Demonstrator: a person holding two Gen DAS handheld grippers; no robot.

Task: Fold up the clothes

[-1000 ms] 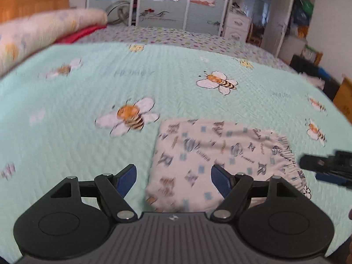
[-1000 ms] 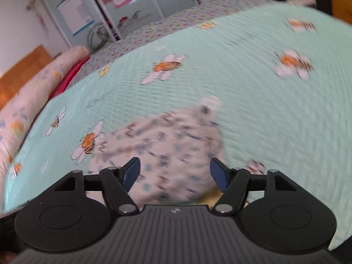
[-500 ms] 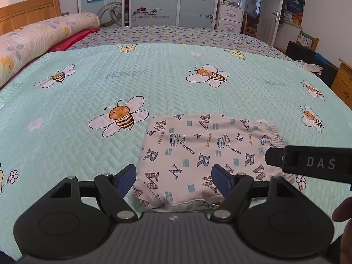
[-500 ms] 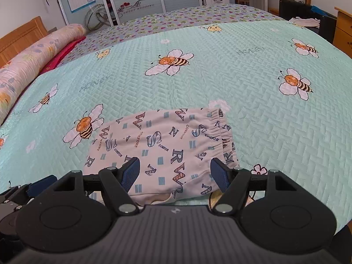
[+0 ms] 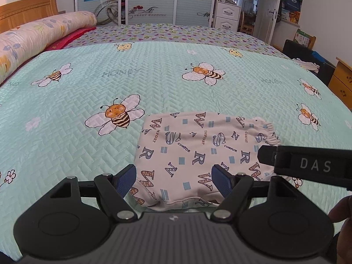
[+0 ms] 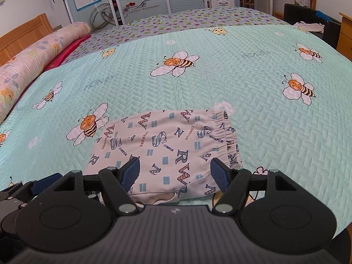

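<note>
One folded white letter-print cloth garment point(image 5: 198, 151) lies on one mint-green quilted bee-print bedspread point(image 5: 154, 81); one long floral bolster point(image 5: 37, 35).

Quilted matt bedspread point(image 5: 176, 81) — soft cloth shorts point(image 5: 198, 149).

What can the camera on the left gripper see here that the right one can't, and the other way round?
Only the left view shows the right gripper's black body marked DAS and a fingertip at the edge. Only the right view shows the left gripper's blue pad at lower left. Both show the folded letter-print shorts on the bee-print bedspread, the rolled floral quilt, and an open gripper above the shorts' near edge.
</note>
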